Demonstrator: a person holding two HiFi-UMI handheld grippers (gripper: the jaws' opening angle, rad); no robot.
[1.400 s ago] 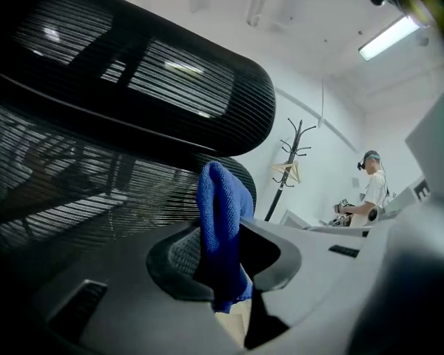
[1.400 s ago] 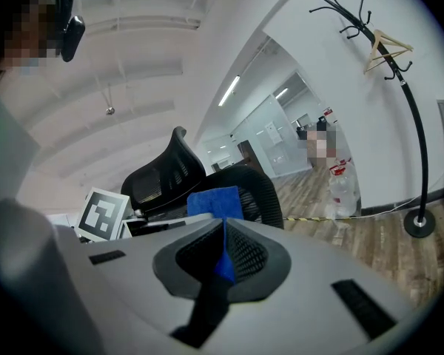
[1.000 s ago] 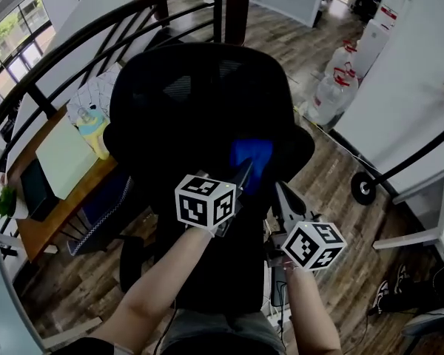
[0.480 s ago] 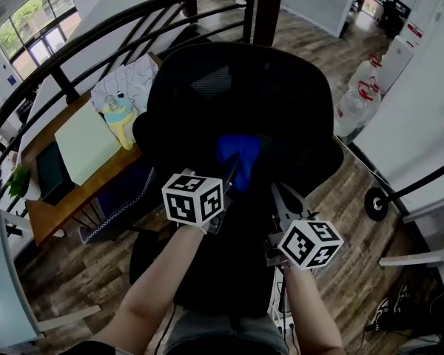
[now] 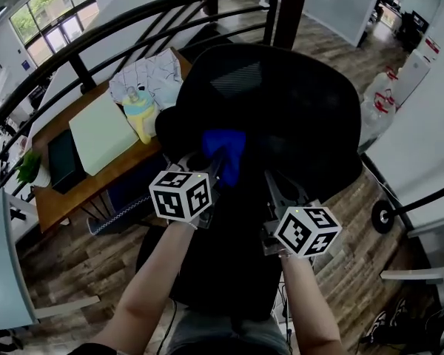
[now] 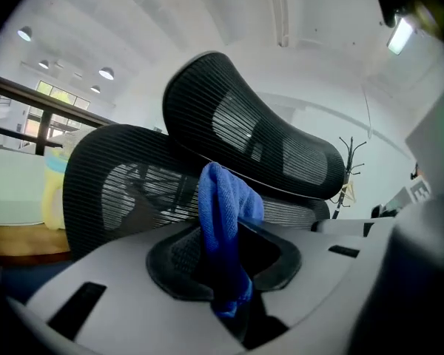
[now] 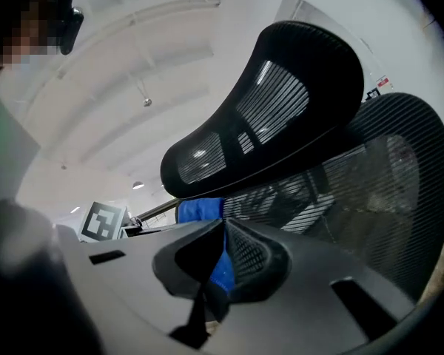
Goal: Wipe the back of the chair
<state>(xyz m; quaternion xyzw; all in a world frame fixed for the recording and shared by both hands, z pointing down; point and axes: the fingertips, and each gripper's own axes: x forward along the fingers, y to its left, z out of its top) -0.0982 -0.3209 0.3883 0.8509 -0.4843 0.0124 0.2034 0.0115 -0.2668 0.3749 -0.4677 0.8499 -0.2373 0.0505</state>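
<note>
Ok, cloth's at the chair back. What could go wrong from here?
1. The left gripper pinches the cloth as a bunched wad. It may slip out, or bare jaws could snag the chair mesh.
2. The right gripper is shut on nothing, so the chair may swing away under pressure.
3. A pushed chair could bump the desk just beyond, where a bottle stands close by.
</note>
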